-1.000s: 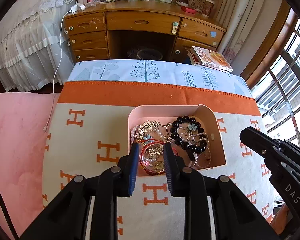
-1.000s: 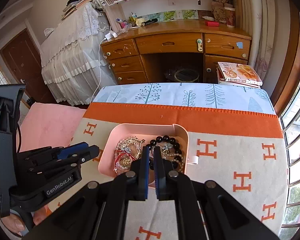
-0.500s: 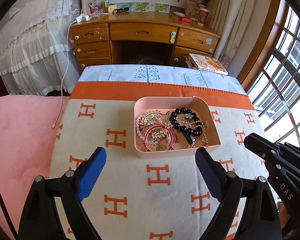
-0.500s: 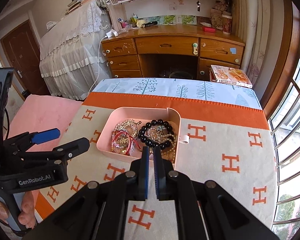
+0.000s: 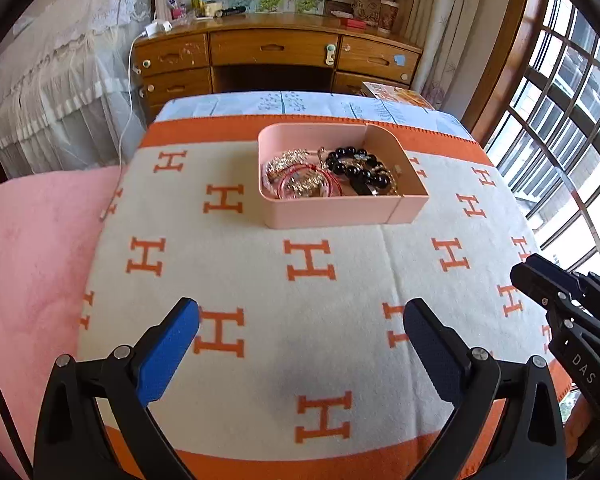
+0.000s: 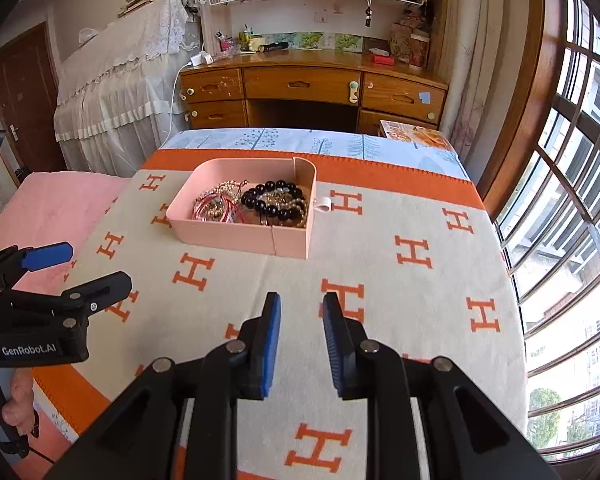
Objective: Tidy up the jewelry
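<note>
Pink jewelry box (image 5: 340,210) beyond both tongs

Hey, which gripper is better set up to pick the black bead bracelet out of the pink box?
Probably the right gripper: the black bead bracelet lies on its side of the pink box, almost straight ahead. Both grippers are empty; the left gripper gapes wide.

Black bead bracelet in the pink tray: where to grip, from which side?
Grip the black bead bracelet on its near arc of beads, coming from above. It lies flat atop tangled chains inside the pink plastic tray, whose walls block side approaches. Probably one finger inside the loop, one outside.
</note>
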